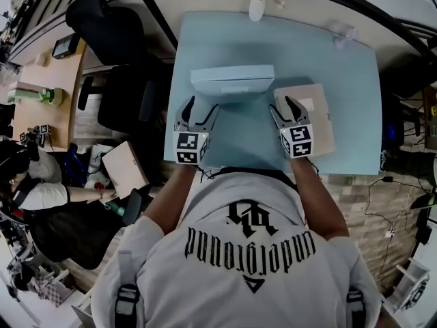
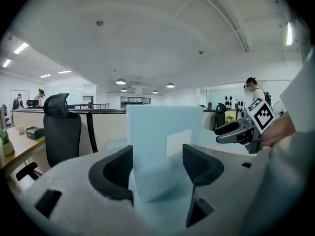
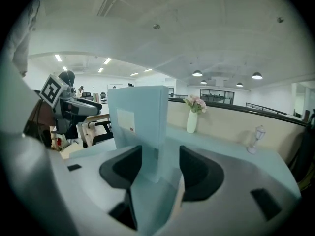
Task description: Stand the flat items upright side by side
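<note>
- The left claw [image 2: 158, 167] had its jaws well apart and nothing between them. It pointed at the left end of the pale blue box [image 1: 232, 80] and was not touching it.
- The right claw [image 3: 161, 168] was likewise wide open and empty. Its jaws framed the right end of the same box without closing on it.
- That blue box stood upright on a long narrow side near the middle of the tabletop [image 1: 355, 115], its broad faces towards the near and far edges. It appeared to stand unsupported.
- The tan box [image 1: 315, 118] lay flat just right of the blue one, reaching back towards the near edge on the right half of the tabletop. The right claw hovered over its left part; whether it touched the box could not be told.
- A vase [image 1: 256, 7] of flowers stood at the far edge, well apart from both boxes.
- Judged from this layout, the task looked about half done: one flat item was upright and the other was not yet raised.
- What seemed left was to grip the tan box, tip it onto an edge and set it close beside the blue box, faces parallel, without knocking the blue one over.
</note>
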